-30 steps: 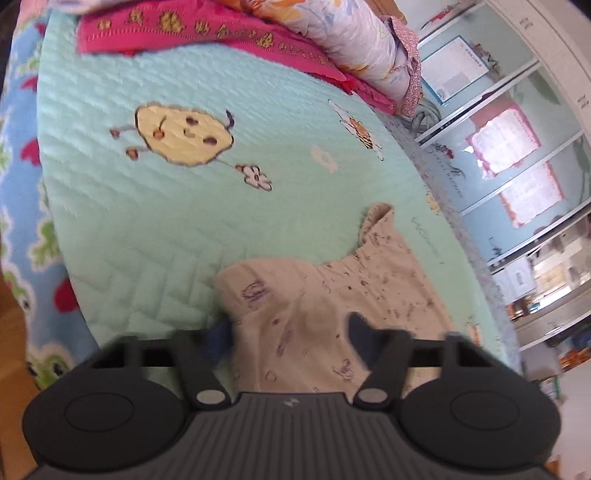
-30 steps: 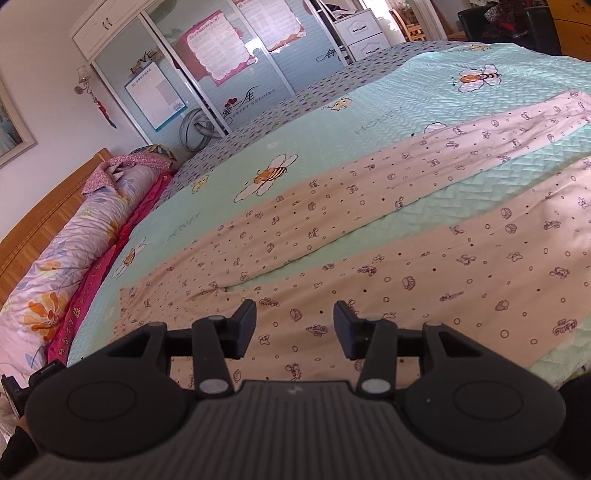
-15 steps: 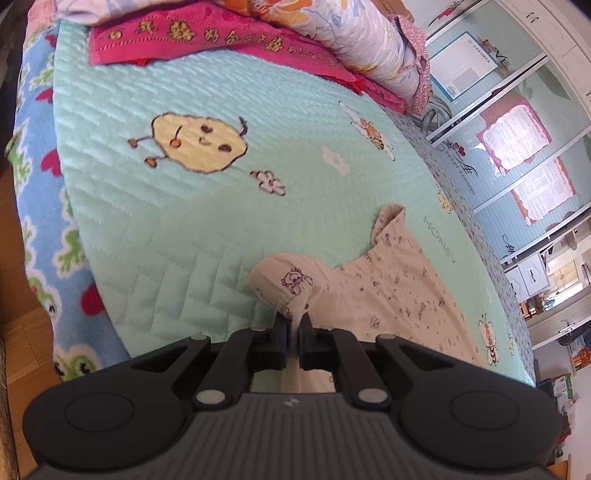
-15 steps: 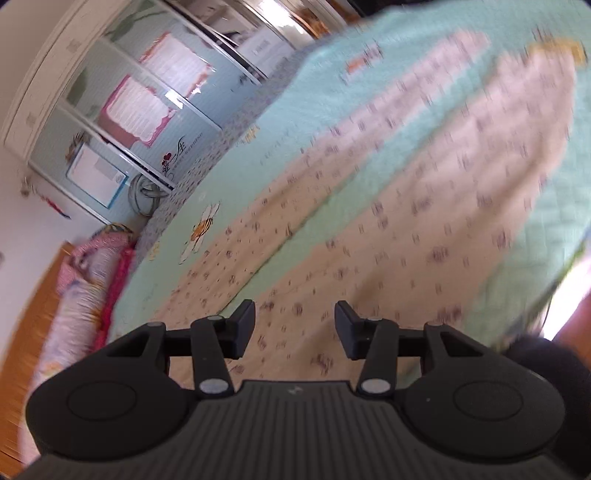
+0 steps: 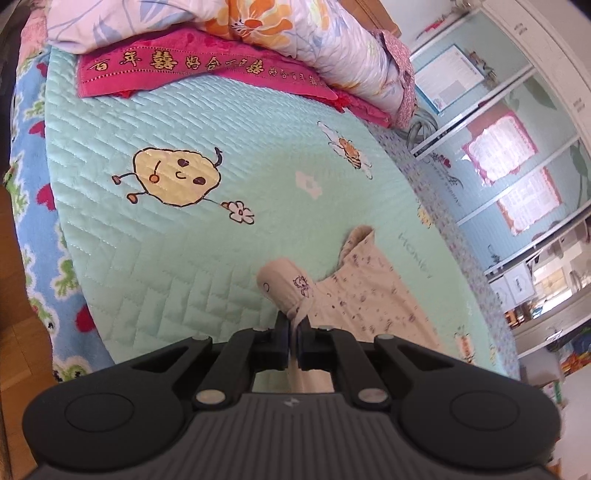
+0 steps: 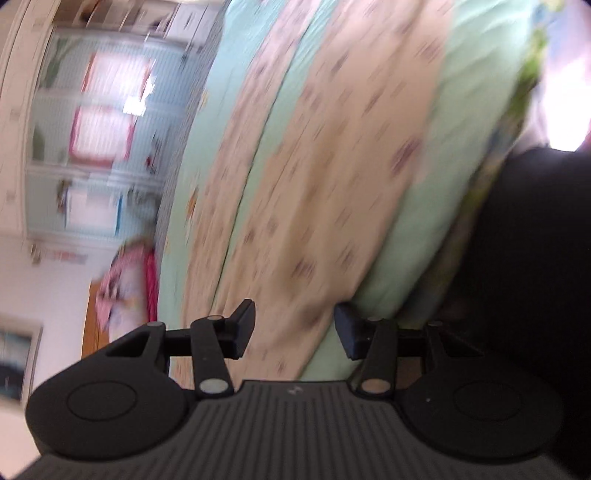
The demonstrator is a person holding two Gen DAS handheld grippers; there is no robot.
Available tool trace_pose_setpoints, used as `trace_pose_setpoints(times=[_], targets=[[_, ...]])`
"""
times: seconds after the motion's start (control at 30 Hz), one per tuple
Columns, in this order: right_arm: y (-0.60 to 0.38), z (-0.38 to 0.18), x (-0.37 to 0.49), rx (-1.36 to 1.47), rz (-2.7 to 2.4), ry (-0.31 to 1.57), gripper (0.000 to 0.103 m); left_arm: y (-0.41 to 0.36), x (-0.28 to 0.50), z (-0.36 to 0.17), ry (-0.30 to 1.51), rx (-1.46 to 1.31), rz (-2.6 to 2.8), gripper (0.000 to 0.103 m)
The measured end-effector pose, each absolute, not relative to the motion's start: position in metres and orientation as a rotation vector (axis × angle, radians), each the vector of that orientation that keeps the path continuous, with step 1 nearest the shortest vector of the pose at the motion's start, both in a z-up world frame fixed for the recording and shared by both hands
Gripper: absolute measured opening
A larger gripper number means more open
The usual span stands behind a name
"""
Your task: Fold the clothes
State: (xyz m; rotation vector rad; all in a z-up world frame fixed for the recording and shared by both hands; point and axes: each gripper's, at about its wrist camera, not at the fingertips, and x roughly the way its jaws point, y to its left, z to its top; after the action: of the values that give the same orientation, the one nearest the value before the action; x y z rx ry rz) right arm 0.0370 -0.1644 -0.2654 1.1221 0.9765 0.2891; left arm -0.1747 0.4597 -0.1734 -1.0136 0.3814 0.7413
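In the left wrist view, your left gripper is closed on a bunched corner of the beige cotton trousers with small dark cartoon prints. The cloth is pinched between the two black fingers and rises a little from the mint-green quilted bedspread. From this corner the garment runs away to the right and toward the far side of the bed, so its long axis goes off to the right of your fingers. At the head of the bed lie a magenta towel with gold characters and a folded floral duvet, well apart from the trousers.

In the right wrist view, the picture is rolled and blurred. Your right gripper has its fingers apart with nothing between them. Beyond them the same trousers lie flat in two long legs on the bedspread, stretching away from you. The near leg appears just past the fingertips, close to the edge of the bed.

I judge that the next move depends on this: the left hand has one end already, and the right hand is the nearer one to the free part of the legs.
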Motion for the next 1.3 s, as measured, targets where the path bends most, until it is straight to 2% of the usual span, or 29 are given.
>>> trace_pose_setpoints(times=[0.37, 0.43, 0.87, 0.93, 0.97, 1.0, 1.3], targets=[[-0.263, -0.246, 0.051, 1.054, -0.038, 0.709, 0.050, 0.456, -0.168, -0.159, 0.377, -0.993, 0.735, 0.003], [-0.280, -0.253, 0.059, 1.041, -0.073, 0.697, 0.054, 0.457, -0.167, -0.156, 0.378, -0.996, 0.738, 0.003], [-0.319, -0.283, 0.101, 1.256, -0.075, 0.604, 0.054, 0.451, -0.154, -0.139, 0.380, -0.965, 0.761, 0.004], [-0.320, -0.282, 0.101, 1.250, -0.070, 0.610, 0.038, 0.450, -0.153, -0.138, 0.381, -0.958, 0.760, 0.004], [-0.320, -0.281, 0.101, 1.242, -0.067, 0.616, 0.007, 0.450, -0.153, -0.137, 0.381, -0.956, 0.759, 0.004], [-0.320, -0.279, 0.101, 1.235, -0.065, 0.618, 0.002, 0.450, -0.153, -0.136, 0.380, -0.953, 0.758, 0.004], [-0.326, -0.237, 0.110, 1.201, -0.047, 0.516, 0.002, 0.454, -0.143, -0.120, 0.361, -0.923, 0.743, 0.004]])
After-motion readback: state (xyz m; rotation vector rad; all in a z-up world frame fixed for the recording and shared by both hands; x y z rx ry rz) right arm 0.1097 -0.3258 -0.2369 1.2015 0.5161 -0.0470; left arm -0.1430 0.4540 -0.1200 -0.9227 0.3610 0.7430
